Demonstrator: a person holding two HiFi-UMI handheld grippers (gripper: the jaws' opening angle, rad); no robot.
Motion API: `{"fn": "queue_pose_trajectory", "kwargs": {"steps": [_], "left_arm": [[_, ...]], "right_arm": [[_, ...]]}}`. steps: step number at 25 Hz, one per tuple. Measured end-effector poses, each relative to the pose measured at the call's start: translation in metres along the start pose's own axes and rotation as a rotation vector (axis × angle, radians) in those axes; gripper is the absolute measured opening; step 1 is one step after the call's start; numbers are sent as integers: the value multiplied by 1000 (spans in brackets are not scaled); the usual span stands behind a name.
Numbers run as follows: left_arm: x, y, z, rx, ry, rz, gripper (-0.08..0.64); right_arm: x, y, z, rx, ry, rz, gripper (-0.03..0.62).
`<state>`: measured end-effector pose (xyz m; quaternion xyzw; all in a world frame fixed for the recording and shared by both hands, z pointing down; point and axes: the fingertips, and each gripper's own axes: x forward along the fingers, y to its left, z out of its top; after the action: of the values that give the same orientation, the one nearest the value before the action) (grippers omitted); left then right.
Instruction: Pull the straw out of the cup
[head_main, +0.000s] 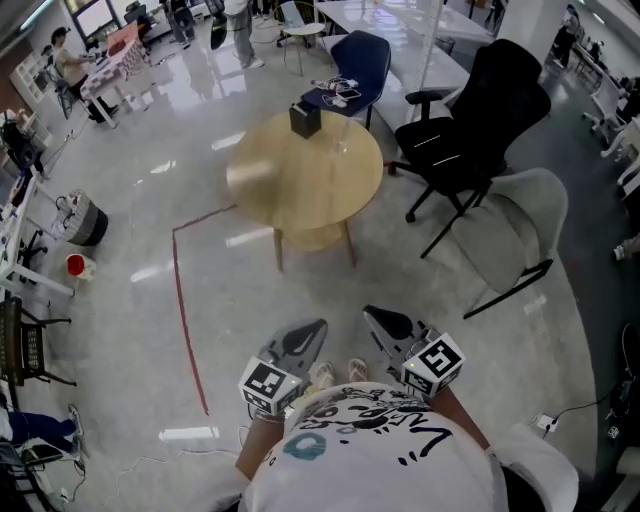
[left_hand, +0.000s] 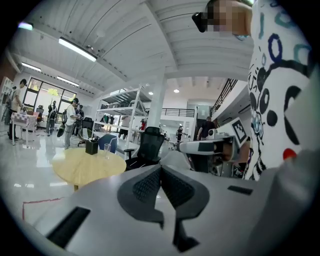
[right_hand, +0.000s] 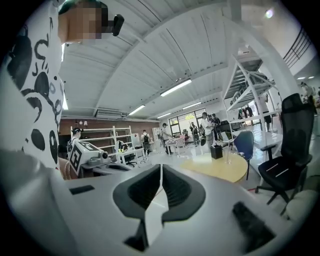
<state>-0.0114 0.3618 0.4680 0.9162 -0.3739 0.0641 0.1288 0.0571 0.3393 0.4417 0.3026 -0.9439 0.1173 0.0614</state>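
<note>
Left gripper (left_hand: 161, 168) of mine is pressed together, its dark ribbed pads meeting with nothing between them. My right gripper (right_hand: 161, 167) is pressed together too, and empty. I hold both low in front of my white printed shirt (head_main: 375, 440), side by side and a little apart, pointing slightly downward over the glossy grey floor (head_main: 120, 300).

The small clear cup (head_main: 341, 138) stands upright on the round light-wood counter (head_main: 290, 190), well apart from both grippers, near the counter's far edge. A small black box (head_main: 305, 119) sits just beside it. I cannot make out the straw at this range.

A black mesh office chair (head_main: 470, 120) stands to the right of the counter, with a pale grey chair (head_main: 525, 215) nearer to me. A blue chair (head_main: 360, 55) is behind the counter. A thin red line (head_main: 180, 290) marks the floor to the left.
</note>
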Motion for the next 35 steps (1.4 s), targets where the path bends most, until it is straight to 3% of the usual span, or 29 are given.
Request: {"fn": "queue_pose_trajectory", "kwargs": {"steps": [8, 23, 35], "left_arm": [[-14, 11, 4, -3, -23, -15, 15], [-52, 39, -30, -50, 23, 10, 15], [-15, 55, -19, -48, 15, 2, 15]], "right_arm": [[11, 14, 5, -15, 10, -25, 29], [37, 39, -5, -11, 12, -15, 29], [50, -2, -3, 3, 26, -13, 29]]}}
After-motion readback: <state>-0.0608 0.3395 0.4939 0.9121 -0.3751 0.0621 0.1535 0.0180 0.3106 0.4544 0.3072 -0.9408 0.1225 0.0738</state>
